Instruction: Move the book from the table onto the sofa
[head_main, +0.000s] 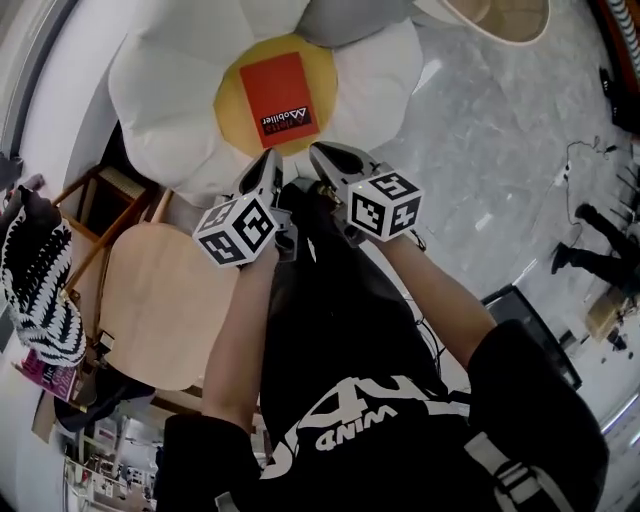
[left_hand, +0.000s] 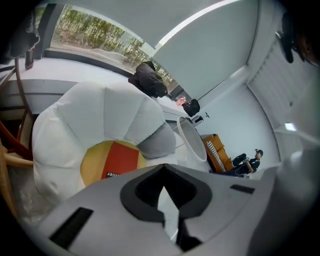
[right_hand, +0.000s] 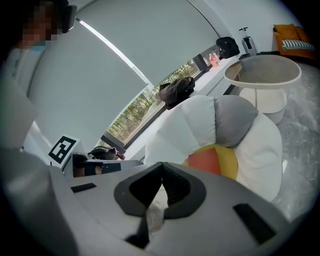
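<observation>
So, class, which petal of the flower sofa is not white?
The grey petal, the one nearest the round white tub; all the other petals are white.

Red book (head_main: 279, 95) on flower-shaped sofa (head_main: 160, 80)

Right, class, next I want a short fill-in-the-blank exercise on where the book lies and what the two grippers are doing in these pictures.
1. The orange-red book lies on the ____ centre of the flower-shaped sofa.
2. The jaws of the left gripper are ____, and no part of the book is between them.
3. The right gripper, shut as well, holds ____.

Missing words: yellow; shut; nothing
</observation>
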